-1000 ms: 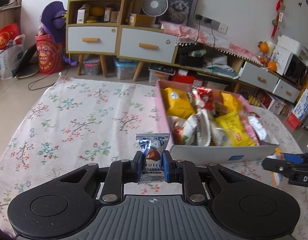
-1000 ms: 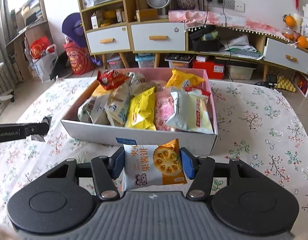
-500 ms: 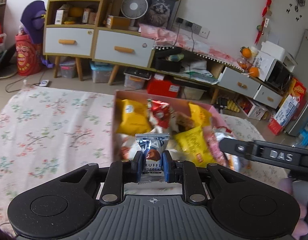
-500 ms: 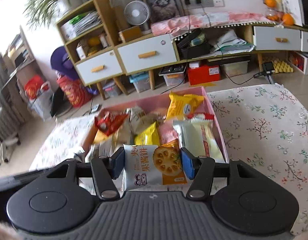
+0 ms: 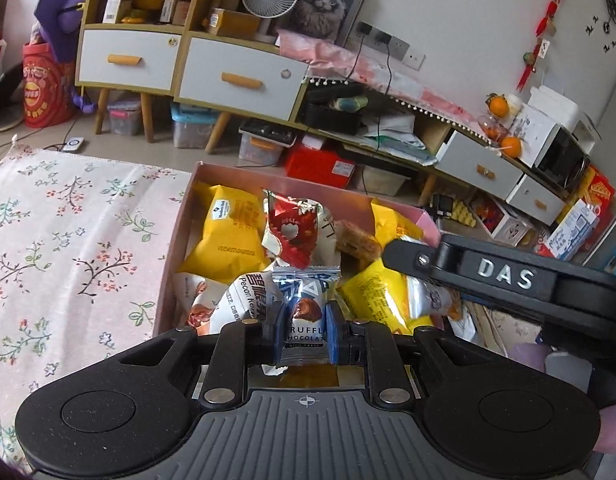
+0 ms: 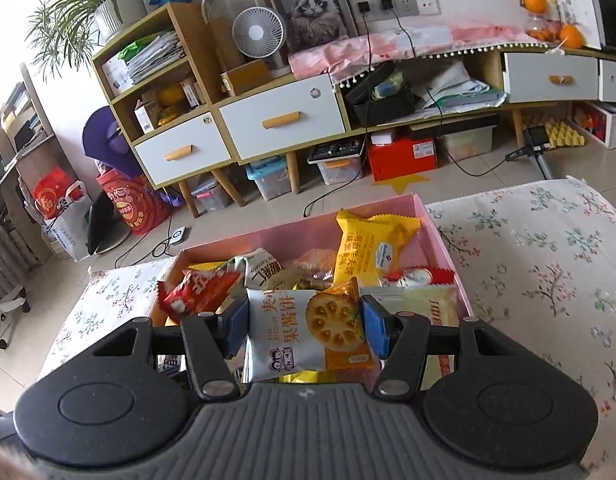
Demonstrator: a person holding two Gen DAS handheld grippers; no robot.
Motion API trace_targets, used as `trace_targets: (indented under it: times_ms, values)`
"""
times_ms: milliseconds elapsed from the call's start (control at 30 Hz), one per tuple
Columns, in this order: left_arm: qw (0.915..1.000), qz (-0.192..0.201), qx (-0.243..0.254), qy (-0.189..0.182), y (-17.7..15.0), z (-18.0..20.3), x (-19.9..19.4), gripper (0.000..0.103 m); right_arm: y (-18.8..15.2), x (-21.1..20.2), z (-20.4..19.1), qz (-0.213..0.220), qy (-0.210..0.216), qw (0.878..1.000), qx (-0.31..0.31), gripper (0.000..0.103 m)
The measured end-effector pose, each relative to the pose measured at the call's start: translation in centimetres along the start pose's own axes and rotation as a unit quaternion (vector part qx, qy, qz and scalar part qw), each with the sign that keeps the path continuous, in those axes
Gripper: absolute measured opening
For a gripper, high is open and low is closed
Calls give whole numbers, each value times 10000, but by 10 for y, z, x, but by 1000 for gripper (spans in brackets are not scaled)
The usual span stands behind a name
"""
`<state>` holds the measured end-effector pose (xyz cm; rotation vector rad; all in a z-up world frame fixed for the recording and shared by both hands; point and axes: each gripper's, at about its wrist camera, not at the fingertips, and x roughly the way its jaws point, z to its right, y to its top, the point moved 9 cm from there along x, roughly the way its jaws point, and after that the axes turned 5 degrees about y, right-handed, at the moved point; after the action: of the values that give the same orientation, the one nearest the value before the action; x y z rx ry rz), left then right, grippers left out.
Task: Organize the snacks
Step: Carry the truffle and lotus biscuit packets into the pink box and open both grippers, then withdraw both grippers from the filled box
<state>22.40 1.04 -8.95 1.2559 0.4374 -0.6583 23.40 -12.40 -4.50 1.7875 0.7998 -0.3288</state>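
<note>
One truffle chocolate packet (image 5: 304, 317), one biscuit packet (image 6: 308, 330), one box (image 6: 436, 224)

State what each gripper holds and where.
Left gripper: truffle chocolate packet, jaws on its side edges. Right gripper: biscuit packet, likewise.

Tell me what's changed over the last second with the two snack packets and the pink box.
Both grippers carried their packets from in front of the pink box to over its snacks. The left gripper holds the truffle chocolate packet, the right gripper the jam biscuit packet. Nothing was released or newly grasped. Box and contents look unmoved.
</note>
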Motion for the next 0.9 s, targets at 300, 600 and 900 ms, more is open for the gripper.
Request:
trace_targets:
  times_ms: [300,600,900]
  values:
    - [9999,45,153,59,-3,6,-1,21,3,7,-8,31,129,9998,-148,66]
    - [9996,145,243,65,0,16,-13,53,12,-5,-9,152,209,9996,-67,81]
    - [9987,49,457,235,-6,20,-27,76,13,-23,12,155,-81,9998,45,88]
